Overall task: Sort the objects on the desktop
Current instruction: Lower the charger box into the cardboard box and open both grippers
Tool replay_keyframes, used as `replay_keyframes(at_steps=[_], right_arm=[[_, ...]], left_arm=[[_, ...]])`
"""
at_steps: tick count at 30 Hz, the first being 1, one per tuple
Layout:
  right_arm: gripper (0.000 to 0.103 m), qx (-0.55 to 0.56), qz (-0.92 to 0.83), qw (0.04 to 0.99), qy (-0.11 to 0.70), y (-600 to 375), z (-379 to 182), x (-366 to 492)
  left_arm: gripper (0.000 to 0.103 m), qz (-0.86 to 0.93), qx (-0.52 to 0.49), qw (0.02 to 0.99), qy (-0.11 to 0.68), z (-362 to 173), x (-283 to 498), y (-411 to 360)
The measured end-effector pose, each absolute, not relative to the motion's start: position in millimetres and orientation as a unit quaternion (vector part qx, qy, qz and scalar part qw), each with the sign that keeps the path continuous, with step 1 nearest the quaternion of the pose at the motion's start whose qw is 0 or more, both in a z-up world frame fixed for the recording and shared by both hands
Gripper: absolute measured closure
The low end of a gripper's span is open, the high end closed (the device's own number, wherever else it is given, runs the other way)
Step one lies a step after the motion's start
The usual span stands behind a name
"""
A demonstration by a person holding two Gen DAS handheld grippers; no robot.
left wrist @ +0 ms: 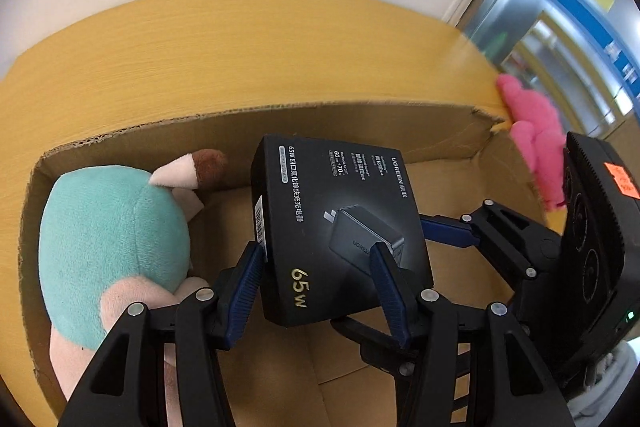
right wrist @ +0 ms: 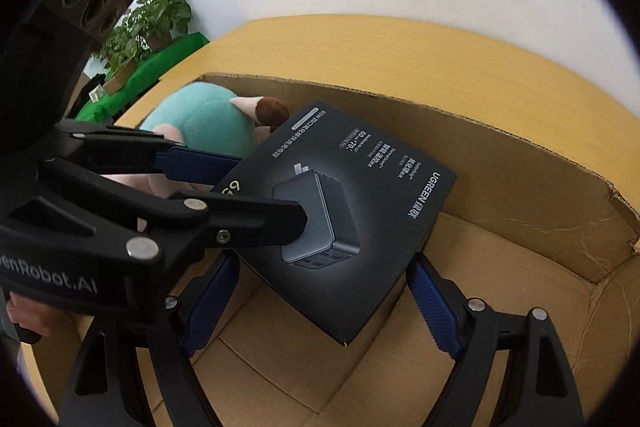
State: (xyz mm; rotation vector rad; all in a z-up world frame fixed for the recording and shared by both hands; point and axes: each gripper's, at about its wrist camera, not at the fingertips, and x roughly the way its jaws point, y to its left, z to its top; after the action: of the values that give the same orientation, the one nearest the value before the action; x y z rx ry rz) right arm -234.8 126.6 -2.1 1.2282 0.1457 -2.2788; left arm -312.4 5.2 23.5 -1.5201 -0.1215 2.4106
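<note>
The flat black cardboard charger box [left wrist: 340, 223] hangs above the floor of the open brown corrugated carton [left wrist: 360, 123] on the yellow wooden bench [left wrist: 200, 47]; the left tool [left wrist: 320, 267] pinches its near end, one blue pad at the barcoded edge and one on the printed face; the right tool [right wrist: 324, 291] stands spread with nothing between its pads, the box just ahead of it. The box looks light, stiff and smooth-skinned, so likely slippery; opposite side edges offer the surest hold. Its long axis runs away from the left tool towards the carton's far wall, printed face up and tilted; beside it lies a teal and pink plush toy [left wrist: 116, 251].
</note>
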Motion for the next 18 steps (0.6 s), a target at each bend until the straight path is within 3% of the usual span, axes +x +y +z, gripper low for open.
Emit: replay_keyframes(at_steps=[3, 7, 11, 15, 18], right_arm=[[0.030, 0.471, -0.841, 0.261, 0.057, 126, -11, -238], [0.030, 0.480, -0.839, 0.252, 0.058, 125, -8, -242], [0.030, 0.460, -0.852, 0.242, 0.067, 139, 20, -218], [0.028, 0.422, -0.878, 0.213, 0.076, 157, 69, -177], [0.022, 0.386, -0.896, 0.209, 0.065, 177, 96, -124]], left_arm=[[0.045, 0.835, -0.539, 0.108, 0.008, 12, -317, 14], [0.044, 0.840, -0.537, 0.082, 0.021, 18, -314, 19], [0.043, 0.870, -0.490, 0.052, -0.001, 60, -286, -16], [0.027, 0.903, -0.426, 0.054, -0.021, 105, -211, -55], [0.025, 0.906, -0.418, 0.067, -0.023, 101, -155, -73]])
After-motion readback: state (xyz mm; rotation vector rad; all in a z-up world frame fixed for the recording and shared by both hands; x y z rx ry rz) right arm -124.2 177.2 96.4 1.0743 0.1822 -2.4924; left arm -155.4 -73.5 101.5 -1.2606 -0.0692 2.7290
